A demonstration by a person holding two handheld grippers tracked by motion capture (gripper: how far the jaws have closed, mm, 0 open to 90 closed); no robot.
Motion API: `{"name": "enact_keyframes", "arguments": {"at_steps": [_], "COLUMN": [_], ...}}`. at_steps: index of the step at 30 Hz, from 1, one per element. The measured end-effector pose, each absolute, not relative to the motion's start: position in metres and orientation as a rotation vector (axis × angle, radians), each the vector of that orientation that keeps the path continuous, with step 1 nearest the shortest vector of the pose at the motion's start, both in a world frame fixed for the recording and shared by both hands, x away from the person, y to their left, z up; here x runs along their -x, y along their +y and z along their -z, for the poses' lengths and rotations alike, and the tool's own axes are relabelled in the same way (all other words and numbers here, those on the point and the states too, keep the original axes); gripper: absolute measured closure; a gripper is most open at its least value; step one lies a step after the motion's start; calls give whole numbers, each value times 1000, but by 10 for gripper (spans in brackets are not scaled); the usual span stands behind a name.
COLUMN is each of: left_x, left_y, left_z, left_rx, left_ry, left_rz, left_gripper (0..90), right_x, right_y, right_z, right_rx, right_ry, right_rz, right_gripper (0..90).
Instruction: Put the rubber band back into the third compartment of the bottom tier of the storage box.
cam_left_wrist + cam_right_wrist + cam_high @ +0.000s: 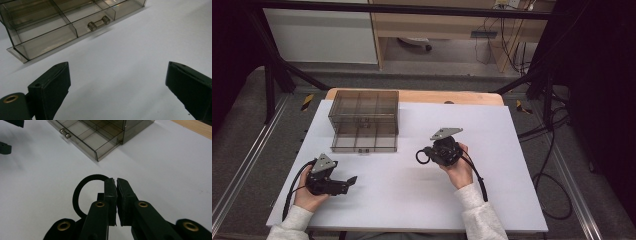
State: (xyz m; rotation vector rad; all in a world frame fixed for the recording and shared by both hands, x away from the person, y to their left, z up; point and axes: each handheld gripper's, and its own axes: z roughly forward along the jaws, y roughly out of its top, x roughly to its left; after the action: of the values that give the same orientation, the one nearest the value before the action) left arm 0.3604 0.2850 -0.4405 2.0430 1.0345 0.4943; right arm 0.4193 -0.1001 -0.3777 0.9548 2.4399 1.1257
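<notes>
Two tongs are in your hands over the white tabletop (492,200), and a smoky clear drawer box (364,121) stands toward the far left corner, its lower drawer pulled out toward you; that box looks like the thing in hand.

Near the left front corner, your left tongs (351,180) rest low, jaws spread wide with nothing between them, turned toward the middle of the tabletop; I judge you park them there to keep the box front free. Their own view looks past the two spread jaws at the open drawer and its small barbell handle (99,23), with the empty compartments behind it; the high view is too coarse to give that handle clearly.

Right of centre, your right tongs (428,154) are pressed together, well apart from the box; a black ring (85,193) sits at their left side, seemingly hooked there, though I cannot tell how; the right gripper view shows the pads meeting on nothing, and the drawer's near corner (96,155) ahead.
</notes>
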Motion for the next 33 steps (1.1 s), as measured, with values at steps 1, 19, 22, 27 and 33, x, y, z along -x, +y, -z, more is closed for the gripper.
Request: {"name": "enact_keyframes", "arguments": {"at_steps": [1,19,22,27,33], "left_x": [-360,-360,-360,-360,-360], "left_y": [285,285,286,286,286], "left_z": [441,440,440,440,440], "left_rx": [-2043,-2039,-2038,-2038,-2036], "left_ry": [1034,1036,1037,1035,1034], "left_rz": [-494,-493,-495,-496,-496], "left_gripper": [57,57,57,57,57], "right_x": [-420,-429,-431,-434,-438], "right_y": [-99,-80,-76,-68,-59], "right_z": [377,373,374,374,373], "right_rx": [-951,-931,-929,-917,-906], "right_ry": [2440,2440,2446,2455,2461], "right_rz": [-1127,-1138,-1136,-1138,-1120], "right_gripper": [868,868,868,868,868]}}
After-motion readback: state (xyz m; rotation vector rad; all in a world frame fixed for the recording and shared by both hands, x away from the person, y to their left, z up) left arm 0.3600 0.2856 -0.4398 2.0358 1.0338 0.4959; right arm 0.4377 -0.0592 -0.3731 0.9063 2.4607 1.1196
